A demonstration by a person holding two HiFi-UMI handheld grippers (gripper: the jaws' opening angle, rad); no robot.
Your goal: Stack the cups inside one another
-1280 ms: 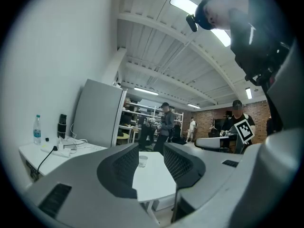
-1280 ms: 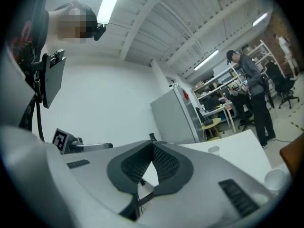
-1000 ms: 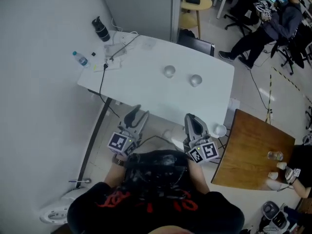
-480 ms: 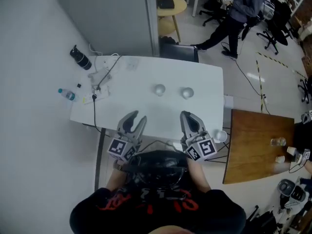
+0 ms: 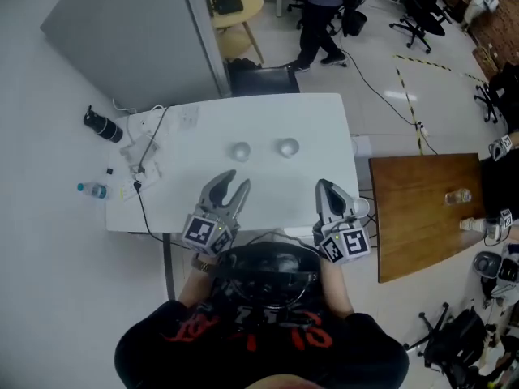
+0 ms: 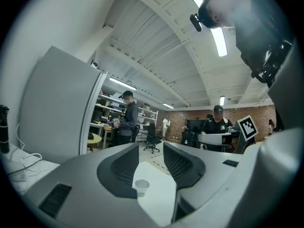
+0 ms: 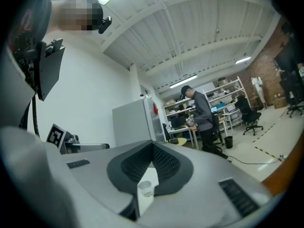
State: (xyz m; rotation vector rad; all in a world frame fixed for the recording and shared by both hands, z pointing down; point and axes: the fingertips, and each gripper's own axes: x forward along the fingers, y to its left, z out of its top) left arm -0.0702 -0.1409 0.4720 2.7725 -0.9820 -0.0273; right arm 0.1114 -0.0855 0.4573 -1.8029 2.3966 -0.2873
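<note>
Two clear cups stand upright on the white table (image 5: 324, 120), the left cup (image 5: 239, 150) and the right cup (image 5: 288, 147) side by side near its middle, apart from each other and not yet nested. The left gripper (image 5: 238, 179) hangs over the table's near edge with its jaws spread wide and nothing between the pads; the left cup sits just beyond its tips, untouched. In the left gripper view the same open gap of the left gripper (image 6: 151, 148) frames one small cup (image 6: 141, 186) farther off on the tabletop (which of the two it is cannot be told from there). The right gripper (image 5: 326, 186) is held near the table's right front corner with its jaws pressed together and pinching nothing. In the right gripper view the ribbed pads of the right gripper (image 7: 153, 145) meet at the tips, and one cup (image 7: 146, 189) shows through the slit below them, standing away on the table rather than in the grip. Both grippers point level across the table. At the table's left end lie a black bottle (image 5: 101, 125), a small water bottle (image 5: 92, 190) and a tangle of cable (image 5: 142, 156). A wooden table (image 5: 422, 209) stands just to the right, a grey cabinet (image 5: 130, 39) behind the left end, and a person (image 5: 320, 6) stands on the floor beyond.
</note>
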